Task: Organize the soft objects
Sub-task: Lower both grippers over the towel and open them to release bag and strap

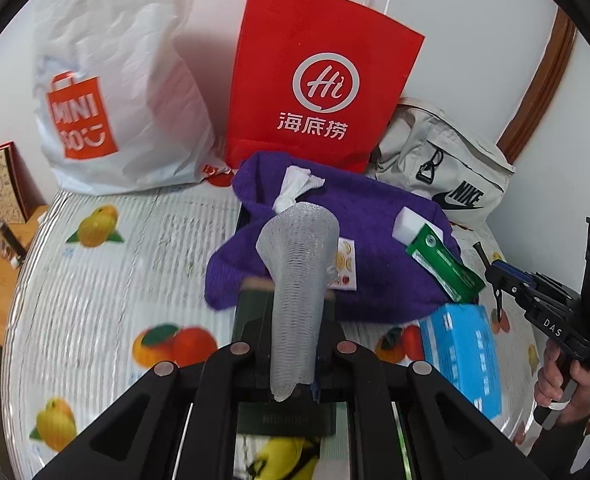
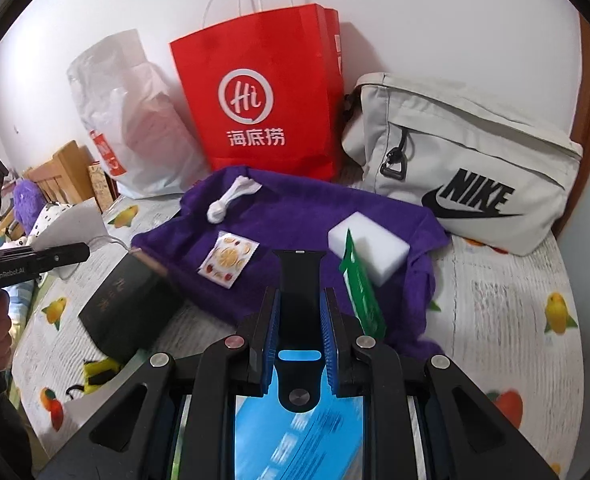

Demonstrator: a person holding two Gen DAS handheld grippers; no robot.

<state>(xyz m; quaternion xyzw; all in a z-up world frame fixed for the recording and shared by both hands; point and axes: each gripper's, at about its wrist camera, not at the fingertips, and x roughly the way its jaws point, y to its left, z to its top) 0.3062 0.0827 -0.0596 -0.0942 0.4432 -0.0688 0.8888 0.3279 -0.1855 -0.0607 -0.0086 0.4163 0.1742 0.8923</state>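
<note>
Left wrist view: the left gripper (image 1: 291, 312) is clenched on a white foam mesh sleeve (image 1: 297, 276), held above the purple fleece cloth (image 1: 375, 216) on the fruit-print table cover (image 1: 95, 280). The limp sleeve may slip.

Right wrist view: the right gripper (image 2: 299, 320) grips a black silicone watch strap (image 2: 299, 292) (over the cloth); its free end could snag the green packet (image 2: 361, 284).

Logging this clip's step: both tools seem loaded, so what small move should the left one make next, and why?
Probably lift the left tool forward toward the red paper bag: it is shut on the white mesh sleeve, and that bag stands directly ahead, behind the purple cloth.
</note>
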